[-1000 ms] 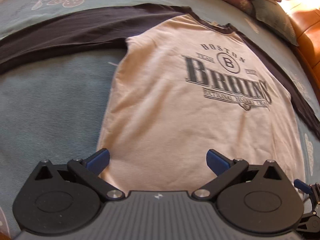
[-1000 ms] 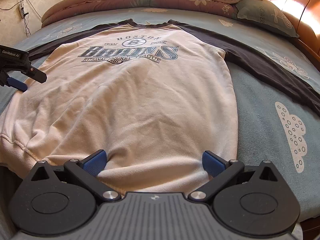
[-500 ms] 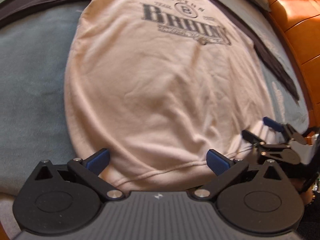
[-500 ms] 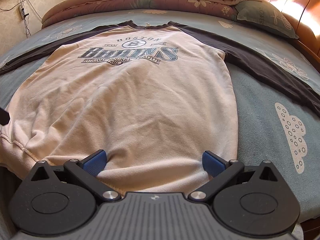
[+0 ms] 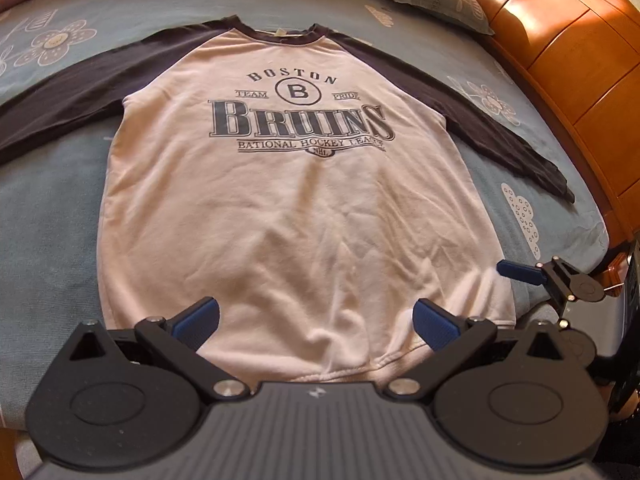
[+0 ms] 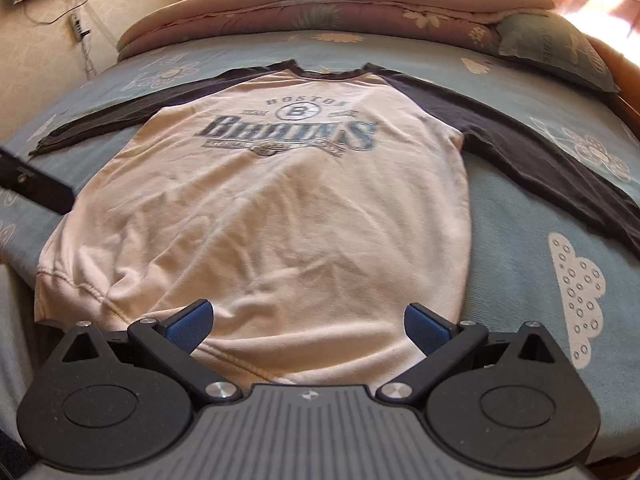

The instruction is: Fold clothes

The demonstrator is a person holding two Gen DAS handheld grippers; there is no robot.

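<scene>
Your left gripper (image 5: 316,322) spread wide above the sweatshirt (image 5: 296,208) hem, your right gripper (image 6: 306,320) equally wide and empty, sweatshirt flat on the bedspread (image 6: 516,240) ahead, both sleeves outstretched

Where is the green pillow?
In both views the green pillow lies at the bed's far right corner, against the rolled quilt, beyond the shirt's dark sleeve.

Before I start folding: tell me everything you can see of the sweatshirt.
The sweatshirt lies face up, unfolded, on the blue bedspread. Cream fleece-like body, dark raglan sleeves spread to both sides, dark collar, "Boston Bruins" print on the chest. Light wrinkles near the ribbed hem, which sits nearest both open grippers; neither grips it.
</scene>
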